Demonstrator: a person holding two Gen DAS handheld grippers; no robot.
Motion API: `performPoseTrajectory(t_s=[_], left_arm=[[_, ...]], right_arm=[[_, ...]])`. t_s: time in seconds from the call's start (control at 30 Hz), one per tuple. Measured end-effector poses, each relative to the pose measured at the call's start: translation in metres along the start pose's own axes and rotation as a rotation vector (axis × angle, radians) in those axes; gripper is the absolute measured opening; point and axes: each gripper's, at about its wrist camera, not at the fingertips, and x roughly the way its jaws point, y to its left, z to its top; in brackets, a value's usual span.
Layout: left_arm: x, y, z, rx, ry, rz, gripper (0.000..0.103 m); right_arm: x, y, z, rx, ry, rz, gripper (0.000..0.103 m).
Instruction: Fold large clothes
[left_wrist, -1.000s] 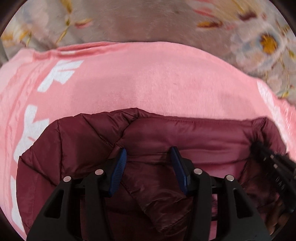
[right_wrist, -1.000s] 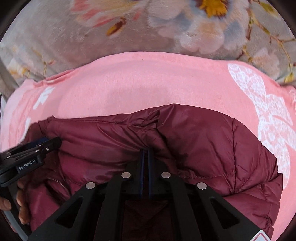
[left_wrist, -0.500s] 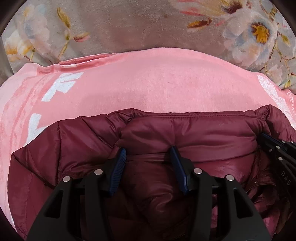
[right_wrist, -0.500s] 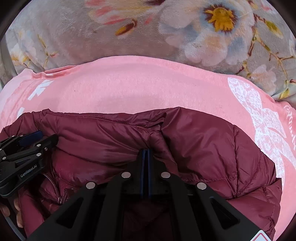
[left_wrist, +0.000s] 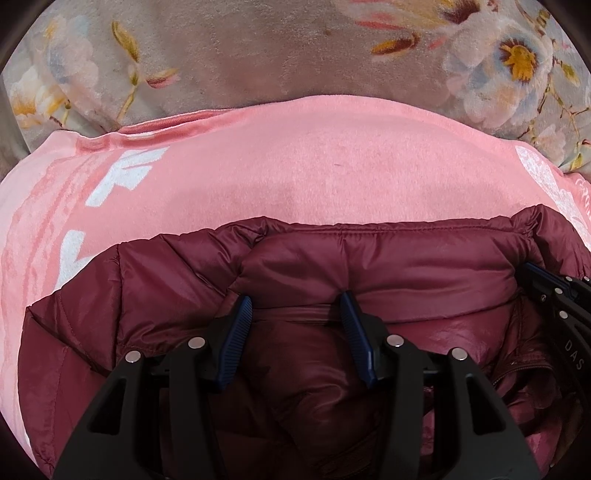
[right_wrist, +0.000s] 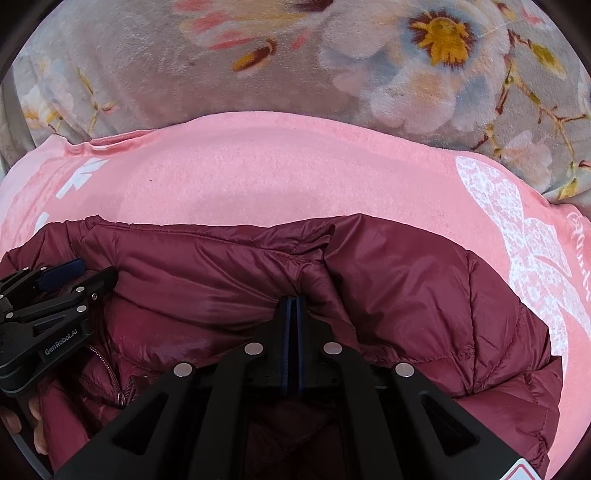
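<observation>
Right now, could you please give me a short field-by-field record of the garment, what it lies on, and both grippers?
garment: maroon puffer jacket, quilted, bunched at the near edge
zipper: partly visible in the right wrist view
under it: pink blanket with white print
beneath that: grey floral blanket
left gripper: blue pads apart, jacket fabric between and below them
right gripper: pads pressed together, pinching a jacket fold
relative position: left gripper appears at the left edge of the right wrist view

Both wrist views look closely down on one jacket.
</observation>
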Motion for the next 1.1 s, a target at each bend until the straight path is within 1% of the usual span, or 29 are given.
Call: performPoseTrajectory(t_s=[0.5,0.53,0.67,0.73,0.77,0.8,0.83,0.87,0.9,0.93,0.97,1.0,1.03,1.07,1.1], left_arm=[[0.000,-0.006,0.001,0.030,-0.004,0.045,0.050],[0.001,-0.005,0.001,0.029,-0.005,0.044,0.050],[0.001,-0.006,0.001,0.032,-0.005,0.049,0.051],[-0.008,-0.004,-0.002,0.037,0.000,0.076,0.059],[-0.015,-0.004,-0.006,0.038,0.026,0.114,0.071],[-0.027,-0.003,-0.010,0.032,0.026,0.137,0.073],[-0.042,0.000,-0.016,0.019,0.008,0.130,0.073],[-0.066,0.006,-0.026,0.001,-0.012,0.084,0.077],[-0.084,0.012,-0.035,-0.017,-0.015,0.049,0.083],[-0.102,0.018,-0.045,-0.040,-0.015,0.011,0.086],[-0.127,0.030,-0.062,-0.073,-0.011,-0.043,0.092],[-0.142,0.037,-0.074,-0.090,-0.003,-0.065,0.094],[-0.160,0.046,-0.090,-0.106,0.000,-0.087,0.094],[-0.176,0.055,-0.105,-0.116,-0.001,-0.103,0.095],[-0.195,0.067,-0.127,-0.126,0.006,-0.114,0.095]], right_arm=[[-0.001,0.000,0.000,0.005,0.003,0.004,0.000],[0.000,-0.001,0.000,0.014,0.003,0.014,0.000],[0.002,-0.014,0.002,0.085,0.011,0.098,0.000],[-0.004,-0.019,0.000,0.106,0.022,0.130,0.001],[-0.015,-0.020,-0.002,0.108,0.042,0.118,0.001],[-0.028,-0.021,-0.005,0.114,0.046,0.109,0.009],[-0.053,-0.022,-0.012,0.124,0.022,0.116,0.017],[-0.073,-0.023,-0.018,0.122,0.000,0.124,0.021],[-0.102,-0.024,-0.029,0.108,-0.019,0.130,0.029],[-0.128,-0.026,-0.042,0.098,-0.033,0.136,0.038],[-0.163,-0.032,-0.063,0.090,-0.057,0.156,0.044],[-0.185,-0.035,-0.079,0.086,-0.071,0.166,0.055],[-0.215,-0.044,-0.106,0.084,-0.083,0.174,0.060],[-0.238,-0.050,-0.130,0.084,-0.088,0.174,0.061],[-0.254,-0.057,-0.148,0.085,-0.086,0.168,0.061]])
